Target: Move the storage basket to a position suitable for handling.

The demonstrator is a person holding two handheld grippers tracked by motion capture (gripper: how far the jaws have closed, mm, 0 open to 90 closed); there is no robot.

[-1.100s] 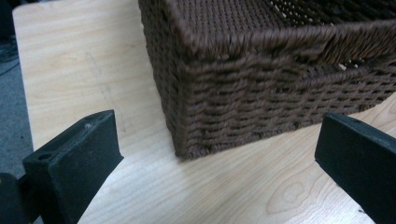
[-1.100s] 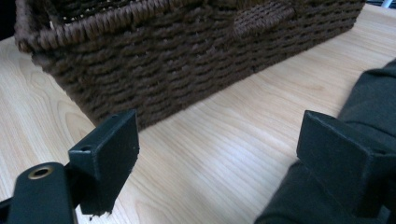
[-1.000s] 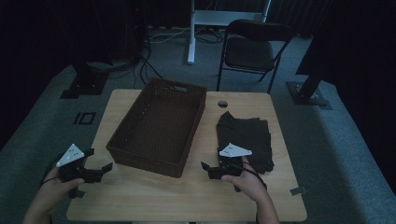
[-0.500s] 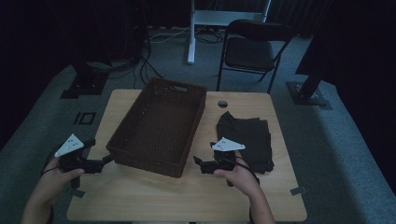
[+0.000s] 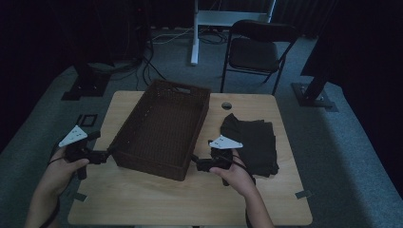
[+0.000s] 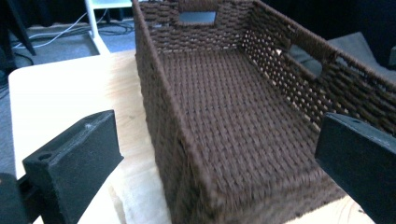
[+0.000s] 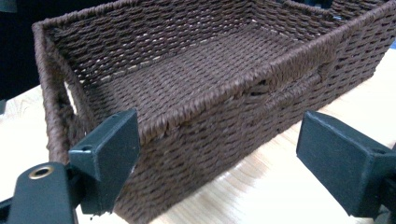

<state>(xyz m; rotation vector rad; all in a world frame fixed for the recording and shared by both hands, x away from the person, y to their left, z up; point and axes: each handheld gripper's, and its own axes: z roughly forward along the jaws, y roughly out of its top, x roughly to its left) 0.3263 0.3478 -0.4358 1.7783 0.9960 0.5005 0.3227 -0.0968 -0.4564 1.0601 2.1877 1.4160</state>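
Note:
An empty brown woven basket (image 5: 151, 167) stands lengthwise on the wooden table (image 5: 142, 199). My left gripper (image 5: 107, 153) is open at the basket's near left corner. In the left gripper view its jaws stand wide apart (image 6: 219, 140), with the basket's left wall (image 6: 156, 107) between them. My right gripper (image 5: 195, 162) is open at the near right corner. Its jaws (image 7: 222, 140) straddle the basket's outer wall (image 7: 224, 123) near a handle slot. A stack of dark folded cloth (image 5: 254, 142) lies right of the basket, just beyond my right hand.
A small round hole (image 5: 226, 105) sits in the tabletop behind the cloth. Tape marks (image 5: 304, 194) lie near the front right corner. A folding chair (image 5: 254, 52) and stand bases are on the carpet beyond the table.
Both grippers have moved forward and inward, closing in on the basket's near corners. The basket and cloth have not moved.

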